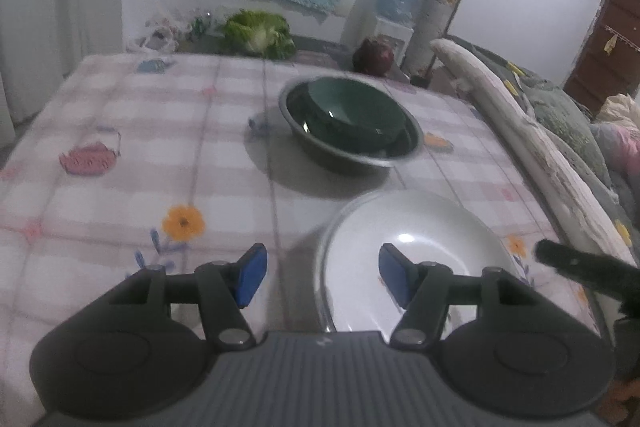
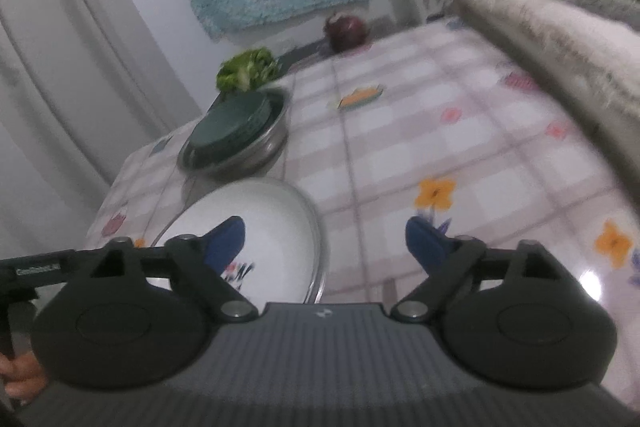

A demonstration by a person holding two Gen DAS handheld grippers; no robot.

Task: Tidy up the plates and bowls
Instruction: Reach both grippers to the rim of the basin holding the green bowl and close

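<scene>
A white plate [image 1: 412,239] lies on the checked tablecloth near the front, and shows in the right wrist view [image 2: 256,223] too. Beyond it a dark green bowl [image 1: 352,111] sits inside a steel bowl [image 1: 356,155]; the pair also shows in the right wrist view, green bowl [image 2: 228,131] in steel bowl [image 2: 256,155]. My left gripper [image 1: 320,273] is open and empty, its right finger over the plate's near part. My right gripper [image 2: 324,241] is open and empty, its left finger over the plate's right side.
A green cabbage [image 1: 258,33] and a dark red cabbage [image 1: 374,57] lie at the table's far edge. A folded blanket [image 2: 540,39] lines the right side. A water dispenser [image 1: 394,11] stands behind. Curtains hang on the left.
</scene>
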